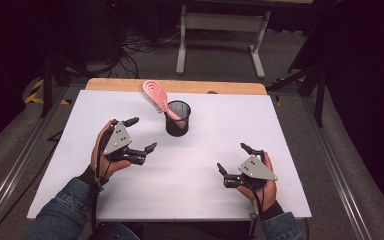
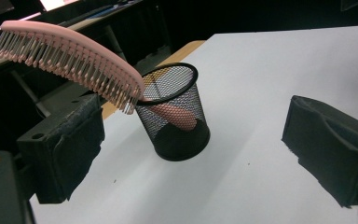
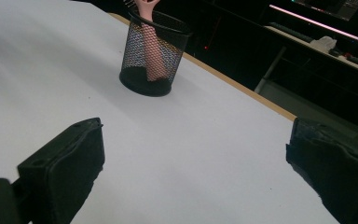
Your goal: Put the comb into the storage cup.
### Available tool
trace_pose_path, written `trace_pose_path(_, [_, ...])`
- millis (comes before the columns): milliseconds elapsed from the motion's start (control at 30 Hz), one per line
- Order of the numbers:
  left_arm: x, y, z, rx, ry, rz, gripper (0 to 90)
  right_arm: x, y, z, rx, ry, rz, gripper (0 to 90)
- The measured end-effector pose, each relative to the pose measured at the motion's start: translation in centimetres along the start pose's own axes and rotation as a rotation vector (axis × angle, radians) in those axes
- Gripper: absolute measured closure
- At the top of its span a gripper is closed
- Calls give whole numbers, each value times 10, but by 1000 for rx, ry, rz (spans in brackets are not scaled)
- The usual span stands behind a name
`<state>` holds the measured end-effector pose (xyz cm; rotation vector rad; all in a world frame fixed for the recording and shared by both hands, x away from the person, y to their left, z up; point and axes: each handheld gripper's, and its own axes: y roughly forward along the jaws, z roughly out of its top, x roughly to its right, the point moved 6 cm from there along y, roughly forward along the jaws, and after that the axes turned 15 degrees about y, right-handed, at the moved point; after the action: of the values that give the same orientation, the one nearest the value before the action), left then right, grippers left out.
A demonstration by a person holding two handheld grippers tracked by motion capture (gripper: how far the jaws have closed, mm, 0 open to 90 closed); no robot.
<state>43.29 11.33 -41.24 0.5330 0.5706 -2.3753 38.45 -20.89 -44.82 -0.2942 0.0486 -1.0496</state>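
Observation:
A black mesh cup point(image 1: 178, 118) stands upright near the middle back of the white table point(image 1: 205, 150). A pink hairbrush point(image 1: 156, 96) rests in it, handle down, its bristled head leaning out to the back left. My left gripper point(image 1: 141, 134) hovers open just left of the cup, nothing between its jaws. In the left gripper view the cup point(image 2: 175, 114) and brush head point(image 2: 70, 56) lie ahead between the pads. My right gripper point(image 1: 234, 157) is open at the front right, empty. The right gripper view has the cup point(image 3: 153, 53) far ahead with the brush handle point(image 3: 150, 46) inside.
A wooden strip point(image 1: 180, 86) runs along the table's far edge. Beyond it stand a white table frame point(image 1: 220, 35) and cables on the grey floor. Metal rails flank the table on both sides. The person's denim sleeves point(image 1: 60, 212) enter from the bottom.

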Motion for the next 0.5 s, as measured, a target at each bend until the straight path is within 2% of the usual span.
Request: trace_pose_path(500, [9, -17, -3, -2, 27, -8, 65, 1, -1, 1, 5, 7, 0, 48])
